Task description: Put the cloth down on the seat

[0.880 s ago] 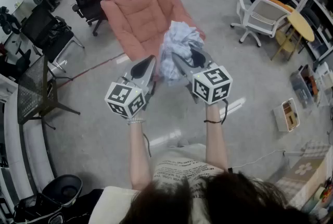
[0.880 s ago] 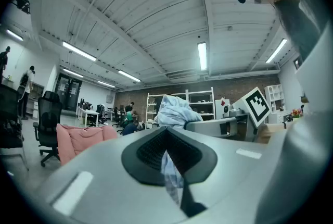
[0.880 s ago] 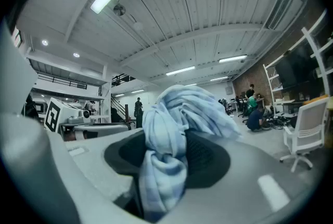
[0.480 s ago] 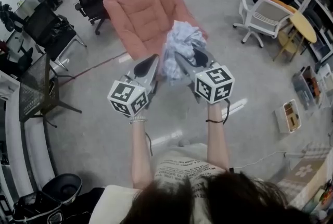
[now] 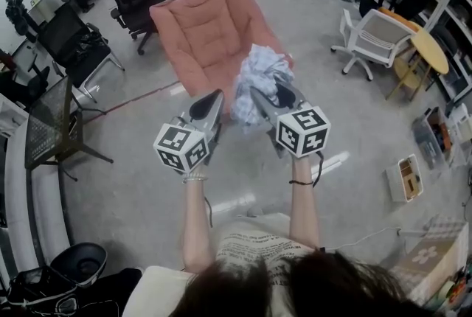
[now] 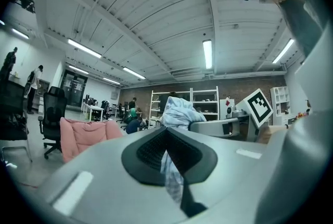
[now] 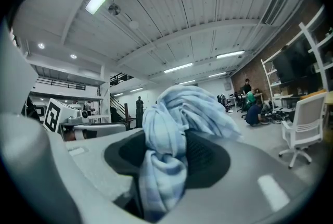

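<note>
The grey floor (image 5: 133, 161) spreads ahead of you, and the pink seat (image 5: 210, 28) stands on it, just beyond your tools. The pale blue checked cloth (image 5: 258, 79) is off the seat, held up in the air before its near corner, bunched between your two hands. Your right tongs (image 5: 271, 96) stand wide, clamped on the thick bundle of it. Your left tongs (image 5: 209, 108) are nearly closed, pinching only a thin hanging strand.

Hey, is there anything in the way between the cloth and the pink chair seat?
Nothing visible. The cloth, gripped by the left claw and right claw, is held up by the near edge of the pink seat, with no object between them.
</note>
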Demonstrator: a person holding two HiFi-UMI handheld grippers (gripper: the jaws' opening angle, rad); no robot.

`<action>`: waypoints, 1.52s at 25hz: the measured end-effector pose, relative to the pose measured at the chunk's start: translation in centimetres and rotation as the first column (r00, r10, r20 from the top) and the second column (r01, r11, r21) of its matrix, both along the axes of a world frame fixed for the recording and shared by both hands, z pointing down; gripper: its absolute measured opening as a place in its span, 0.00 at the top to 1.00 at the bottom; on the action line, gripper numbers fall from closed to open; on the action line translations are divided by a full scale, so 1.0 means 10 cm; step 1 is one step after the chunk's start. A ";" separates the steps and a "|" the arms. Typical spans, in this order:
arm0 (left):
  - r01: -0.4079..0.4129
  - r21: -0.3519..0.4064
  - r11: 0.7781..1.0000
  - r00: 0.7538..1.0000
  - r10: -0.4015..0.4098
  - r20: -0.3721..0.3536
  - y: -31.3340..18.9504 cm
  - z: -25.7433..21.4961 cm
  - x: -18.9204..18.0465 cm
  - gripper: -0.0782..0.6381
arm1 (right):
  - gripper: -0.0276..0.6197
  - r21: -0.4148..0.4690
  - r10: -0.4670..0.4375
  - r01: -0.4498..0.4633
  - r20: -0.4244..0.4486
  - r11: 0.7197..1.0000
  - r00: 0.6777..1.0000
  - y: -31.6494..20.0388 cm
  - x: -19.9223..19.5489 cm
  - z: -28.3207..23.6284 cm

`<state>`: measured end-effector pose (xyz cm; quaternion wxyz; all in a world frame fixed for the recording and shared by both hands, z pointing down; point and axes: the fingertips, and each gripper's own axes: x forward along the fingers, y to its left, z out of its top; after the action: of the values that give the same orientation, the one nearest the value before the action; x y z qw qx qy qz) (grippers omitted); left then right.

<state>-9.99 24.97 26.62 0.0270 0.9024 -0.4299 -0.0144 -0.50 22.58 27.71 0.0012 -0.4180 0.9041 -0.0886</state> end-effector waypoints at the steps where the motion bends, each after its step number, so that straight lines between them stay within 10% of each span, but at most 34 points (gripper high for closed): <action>1: 0.006 -0.007 1.000 1.000 -0.006 0.001 0.01 0.01 0.00 0.90 | 0.64 -0.002 -0.002 0.002 -0.001 1.000 1.000 0.01 0.01 0.01; 21: 0.061 -0.043 0.997 0.998 -0.060 0.022 0.16 0.19 -0.04 0.90 | 0.64 -0.068 0.000 0.004 0.058 0.998 0.998 -0.07 0.10 0.21; 38: -0.074 -0.057 0.996 0.997 0.075 0.007 -1.15 0.23 0.02 0.90 | 0.64 -0.080 0.060 -0.058 0.024 0.995 0.998 -1.09 -0.06 0.28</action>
<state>-9.79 13.50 28.89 0.0513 0.9167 -0.3962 0.0030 -1.08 11.66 30.48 -0.0008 -0.4429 0.8871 -0.1301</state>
